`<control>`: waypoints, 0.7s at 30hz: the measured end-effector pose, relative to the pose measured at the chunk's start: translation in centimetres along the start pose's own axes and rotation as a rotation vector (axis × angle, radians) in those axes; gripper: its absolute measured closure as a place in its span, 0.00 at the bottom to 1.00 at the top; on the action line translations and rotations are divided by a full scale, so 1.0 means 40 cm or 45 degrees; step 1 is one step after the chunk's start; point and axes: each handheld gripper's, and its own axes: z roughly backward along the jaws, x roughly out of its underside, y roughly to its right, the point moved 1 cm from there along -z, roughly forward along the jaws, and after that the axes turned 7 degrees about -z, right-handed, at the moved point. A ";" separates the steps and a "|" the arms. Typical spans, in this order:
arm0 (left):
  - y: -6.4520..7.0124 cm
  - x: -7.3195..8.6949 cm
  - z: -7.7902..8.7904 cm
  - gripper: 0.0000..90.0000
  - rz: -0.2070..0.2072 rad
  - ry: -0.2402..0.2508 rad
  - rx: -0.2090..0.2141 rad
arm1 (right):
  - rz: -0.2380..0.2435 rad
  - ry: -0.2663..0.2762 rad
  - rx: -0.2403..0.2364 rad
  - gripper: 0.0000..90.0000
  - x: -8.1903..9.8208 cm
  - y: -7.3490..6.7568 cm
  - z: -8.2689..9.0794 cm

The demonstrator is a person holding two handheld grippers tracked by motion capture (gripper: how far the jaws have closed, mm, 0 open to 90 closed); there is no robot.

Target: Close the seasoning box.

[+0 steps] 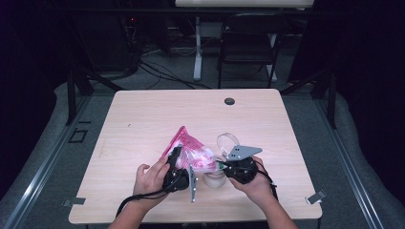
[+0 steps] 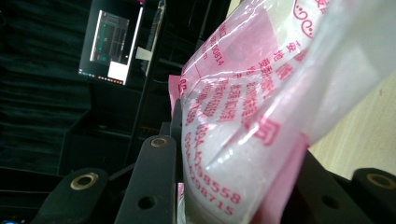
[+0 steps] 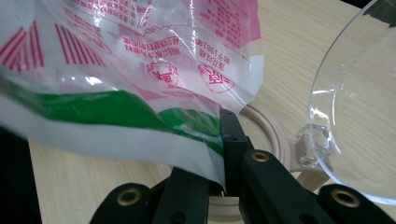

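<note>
bag [image 1: 191, 151] hung over the jar [image 1: 214, 180] near the surface's front edge | left gripper [image 2: 224, 186] clamped its body | right gripper [image 3: 224, 154] pinched its corner

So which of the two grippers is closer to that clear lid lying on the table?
Right. The right gripper sits just below the clear lid, gripping the bag's edge; the left gripper holds the bag's far side.
</note>
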 end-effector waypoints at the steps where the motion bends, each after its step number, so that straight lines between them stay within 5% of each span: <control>1: 0.000 0.001 -0.001 0.81 0.009 0.007 0.003 | 0.001 0.000 0.000 1.00 0.000 0.000 0.000; 21: 0.017 0.029 -0.012 0.81 0.181 0.000 0.119 | 0.000 0.040 0.002 1.00 -0.007 -0.014 0.001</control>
